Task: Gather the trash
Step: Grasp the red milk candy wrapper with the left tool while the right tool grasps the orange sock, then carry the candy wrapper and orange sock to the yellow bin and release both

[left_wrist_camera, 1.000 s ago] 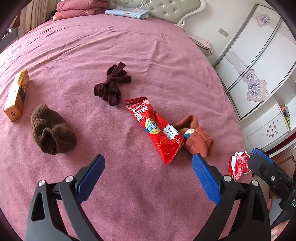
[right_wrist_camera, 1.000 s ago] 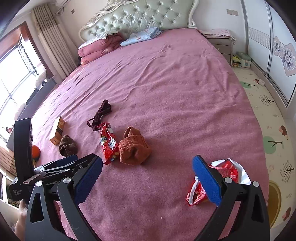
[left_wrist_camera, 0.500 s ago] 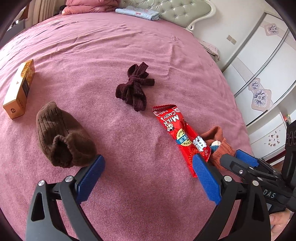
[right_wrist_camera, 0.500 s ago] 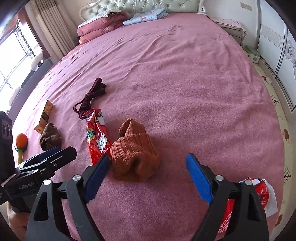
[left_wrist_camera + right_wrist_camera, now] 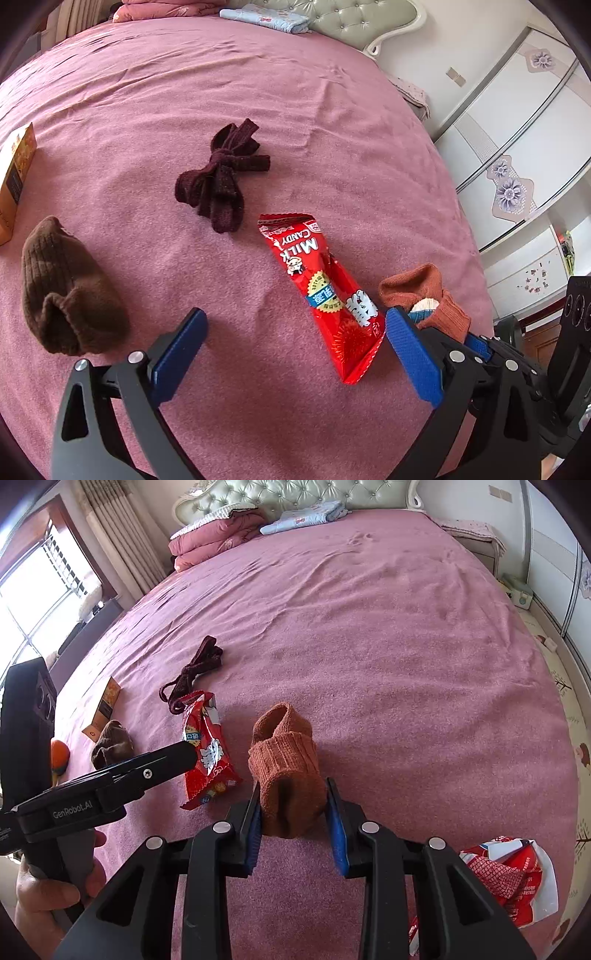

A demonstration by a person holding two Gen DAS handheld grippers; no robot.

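A red milk candy wrapper (image 5: 325, 299) lies flat on the pink bedspread; it also shows in the right wrist view (image 5: 207, 753). My left gripper (image 5: 295, 354) is open just in front of it, its right finger beside the wrapper's near end. My right gripper (image 5: 295, 819) is shut on a rolled orange sock (image 5: 286, 775), which also shows in the left wrist view (image 5: 424, 299). A crumpled red and white bag (image 5: 513, 871) lies at the bed's edge on the right.
A dark maroon sock bundle (image 5: 221, 184), a brown rolled sock (image 5: 66, 291) and an orange box (image 5: 14, 177) lie on the bed (image 5: 369, 627). An orange toy (image 5: 59, 755) sits at the left edge. Pillows and folded blankets (image 5: 218, 535) are by the headboard.
My right gripper moved forward and closed on the orange sock. My left gripper moved closer to the candy wrapper and stayed open.
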